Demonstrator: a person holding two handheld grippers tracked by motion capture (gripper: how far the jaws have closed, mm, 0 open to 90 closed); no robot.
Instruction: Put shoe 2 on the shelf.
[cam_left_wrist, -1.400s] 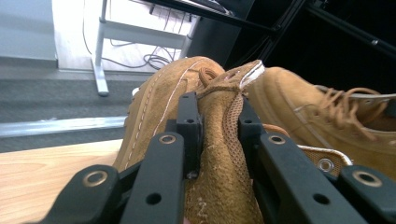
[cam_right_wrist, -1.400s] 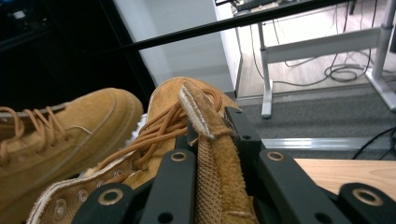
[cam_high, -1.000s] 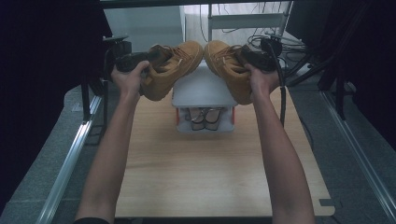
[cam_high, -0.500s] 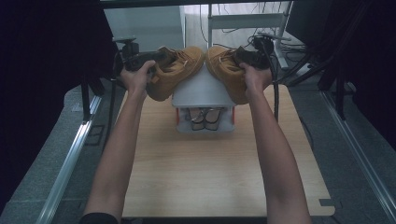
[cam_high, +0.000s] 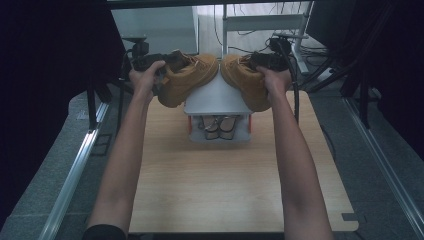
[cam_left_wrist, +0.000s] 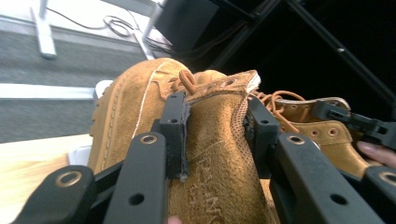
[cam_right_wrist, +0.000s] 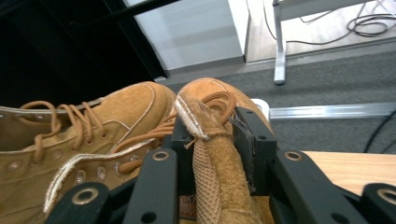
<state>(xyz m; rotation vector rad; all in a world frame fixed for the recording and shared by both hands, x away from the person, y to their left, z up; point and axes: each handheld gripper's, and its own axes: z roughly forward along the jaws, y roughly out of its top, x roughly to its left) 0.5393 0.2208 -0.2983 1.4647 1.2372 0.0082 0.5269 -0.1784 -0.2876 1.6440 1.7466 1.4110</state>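
Your left gripper (cam_high: 167, 65) and right gripper (cam_high: 260, 62) have carried the two boots down toward the top of the white shoe rack (cam_high: 218, 97); both sets of jaws have just been opening, yet each tongue sits between them; the left boot (cam_high: 187, 80) and right boot (cam_high: 245, 80) rest toe to toe there; I think you are letting go.

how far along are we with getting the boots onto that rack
Done: a pair of shoes sits on the white rack's lower shelf. In hand: the left gripper holds one tan boot, the right gripper the other; both jaws have just been opening. Left: letting go.
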